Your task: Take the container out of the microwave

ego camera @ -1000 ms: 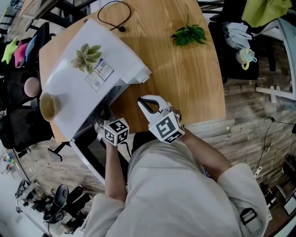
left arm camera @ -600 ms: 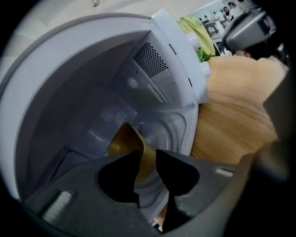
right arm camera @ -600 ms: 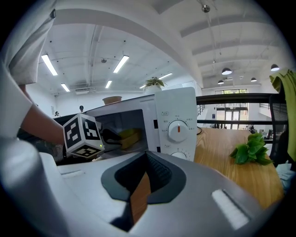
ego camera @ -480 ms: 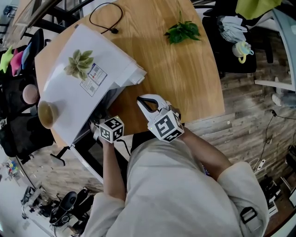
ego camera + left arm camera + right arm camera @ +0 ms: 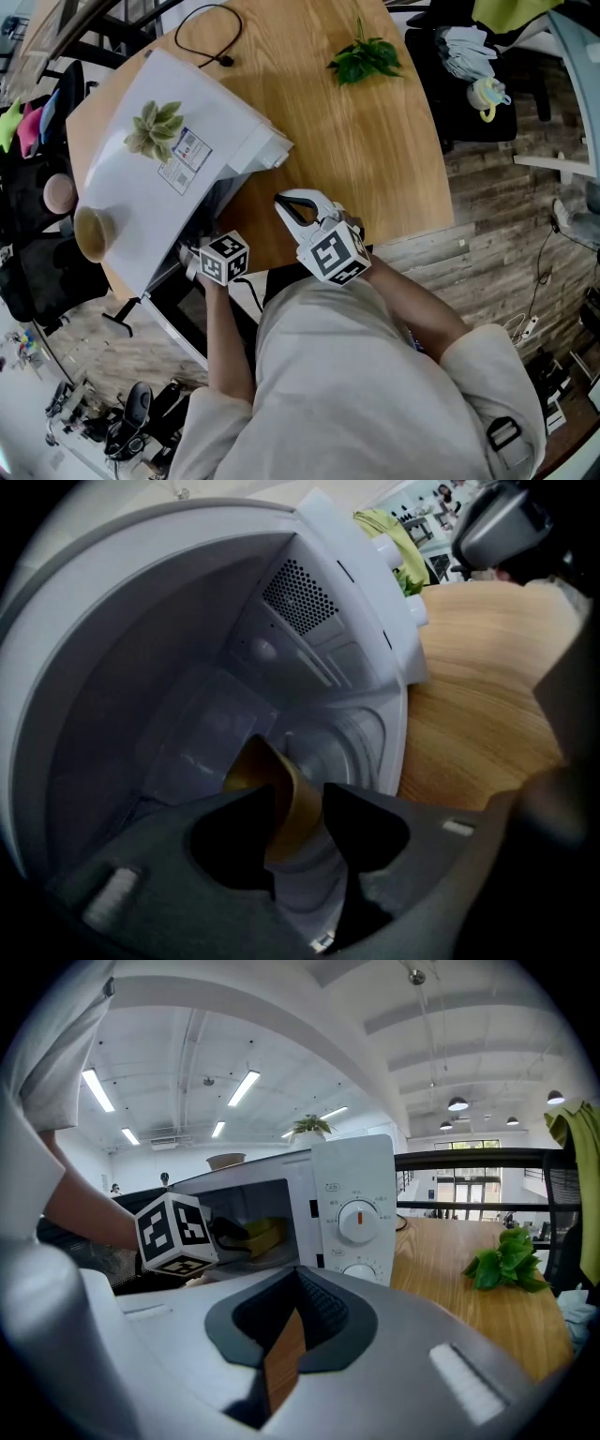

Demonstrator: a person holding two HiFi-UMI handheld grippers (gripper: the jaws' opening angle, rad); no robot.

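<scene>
The white microwave (image 5: 178, 141) stands on the wooden table with its door swung open toward the person. Inside, on the turntable, sits a golden-yellow container (image 5: 281, 794), also seen as a yellow shape (image 5: 265, 1235) in the right gripper view. My left gripper (image 5: 298, 808) reaches into the cavity. Its jaws have just been opening and now straddle the container's wall without clamping it. In the head view only its marker cube (image 5: 225, 258) shows at the microwave's mouth. My right gripper (image 5: 281, 202) hovers over the table in front of the microwave, shut on nothing.
A brown bowl (image 5: 91, 232) and a leafy sprig (image 5: 155, 127) rest on the microwave's top. Green leaves (image 5: 366, 58) and a black cable (image 5: 202, 42) lie farther back on the table (image 5: 375, 169). The dark open door (image 5: 178, 314) juts past the table's near edge.
The left gripper's marker cube has turned a little at the microwave's mouth. The right gripper has stayed where it was.
</scene>
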